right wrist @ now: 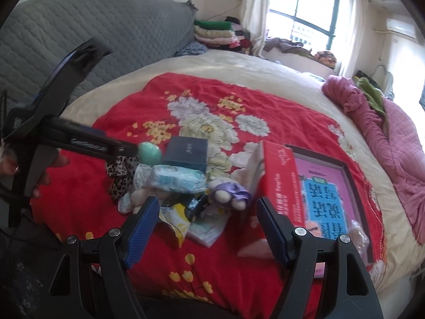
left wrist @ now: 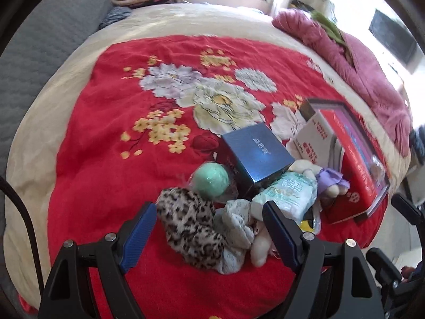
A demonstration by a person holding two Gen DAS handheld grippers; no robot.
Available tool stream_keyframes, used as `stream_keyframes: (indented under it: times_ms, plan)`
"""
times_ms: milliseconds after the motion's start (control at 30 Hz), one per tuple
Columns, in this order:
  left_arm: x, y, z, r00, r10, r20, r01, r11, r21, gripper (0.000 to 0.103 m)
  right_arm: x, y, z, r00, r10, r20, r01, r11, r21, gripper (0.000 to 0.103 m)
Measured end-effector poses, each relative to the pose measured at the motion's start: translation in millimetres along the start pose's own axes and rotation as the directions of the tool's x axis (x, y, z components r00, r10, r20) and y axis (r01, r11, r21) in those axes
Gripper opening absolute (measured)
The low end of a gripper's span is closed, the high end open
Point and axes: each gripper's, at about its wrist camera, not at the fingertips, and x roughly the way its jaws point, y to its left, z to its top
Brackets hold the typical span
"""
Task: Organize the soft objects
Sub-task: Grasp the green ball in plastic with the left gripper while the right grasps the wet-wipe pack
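Note:
A heap of soft things lies on the red flowered quilt [left wrist: 111,138]: a leopard-print cloth [left wrist: 190,226], a pale patterned cloth [left wrist: 236,226], a green ball [left wrist: 211,180] in clear wrap, a tissue pack [left wrist: 288,194] and a plush toy with a purple bow [left wrist: 333,180]. My left gripper [left wrist: 209,210] hangs open over the leopard cloth and pale cloth, its pads apart from them. My right gripper [right wrist: 207,206] is open above the plush toy [right wrist: 231,194] and a yellow wrapper [right wrist: 180,220]. The left gripper's body [right wrist: 53,130] shows at the right wrist view's left.
A blue box [left wrist: 259,156] stands behind the heap. A red carton [right wrist: 279,183] and a framed pink-and-blue book [right wrist: 324,194] lie to the right. A pink blanket [right wrist: 393,143] is bunched on the bed's right side, folded clothes [right wrist: 212,32] at the back, a grey headboard [right wrist: 93,32] on the left.

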Motion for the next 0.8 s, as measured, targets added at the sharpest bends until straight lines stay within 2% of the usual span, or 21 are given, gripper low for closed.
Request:
stream_keyframes:
  times_ms: [133,333,467,700,733,800]
  plan:
    - [12.4,3.4,10.7,0.999,-0.03,-0.022,0.03,1.0,0.0,0.081,28.5,10.7,4.6,0.999,0.021,-0.041,-0.024,0.997,-0.069,0.076]
    - [25.4,1.5,18.9,0.998,-0.003,-0.055,0.007,0.997,0.075,0.08,63.1,21.4,10.3,0.996,0.023,-0.085,-0.038,0.984,-0.175,0.076]
    - [32.0,1.9,23.0,0.997,-0.022,-0.073,0.029,0.996,0.089,0.079,83.9,31.9,8.9,0.995,-0.031,-0.097,0.002,0.956,-0.293,0.076]
    - [45.8,9.6,28.4,0.993,-0.029,-0.113,0.039,0.995,0.091,0.073,109.6,49.7,7.0,0.993,-0.089,-0.077,0.041,0.873,-0.486,0.075]
    - [47.1,10.3,28.4,0.993,-0.03,-0.116,0.041,0.995,0.091,0.072,112.6,51.4,6.5,0.992,-0.092,-0.082,0.039,0.866,-0.498,0.072]
    - [50.5,11.0,29.5,0.991,-0.035,-0.126,0.047,0.994,0.094,0.068,118.1,50.8,6.0,0.991,-0.09,-0.096,0.03,0.865,-0.501,0.041]
